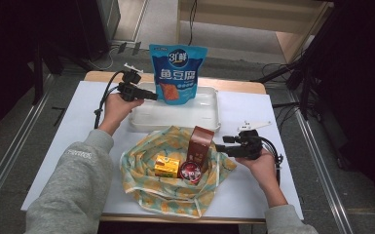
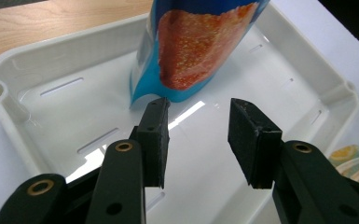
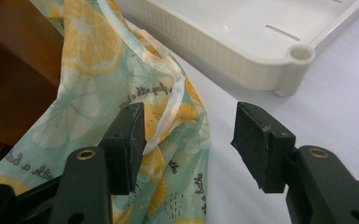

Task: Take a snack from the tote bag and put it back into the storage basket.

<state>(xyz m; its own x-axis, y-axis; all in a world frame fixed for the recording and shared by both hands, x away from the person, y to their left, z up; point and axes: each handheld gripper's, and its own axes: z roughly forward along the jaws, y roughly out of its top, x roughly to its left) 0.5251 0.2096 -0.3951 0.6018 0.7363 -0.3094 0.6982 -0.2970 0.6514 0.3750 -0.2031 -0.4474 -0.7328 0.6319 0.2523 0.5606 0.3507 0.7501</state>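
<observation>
Our left gripper [image 2: 198, 140], jaws apart and empty, sits just before the upright blue snack pouch [image 2: 196, 46] in the white plastic tray [image 2: 37, 70]. Our right gripper [image 3: 186, 140] gapes empty beside the lemon-print cloth bag [image 3: 98, 93].

Grey sleeves [image 1: 73, 180], black tools, trailing cables

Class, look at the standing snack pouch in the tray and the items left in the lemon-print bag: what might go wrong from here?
1. The blue snack pouch stands leaning in the white tray; the open left gripper beside it may tip it.
2. The brown box stands upright in the lemon-print bag; tugging the fabric near the right gripper may topple it onto the yellow box.
</observation>
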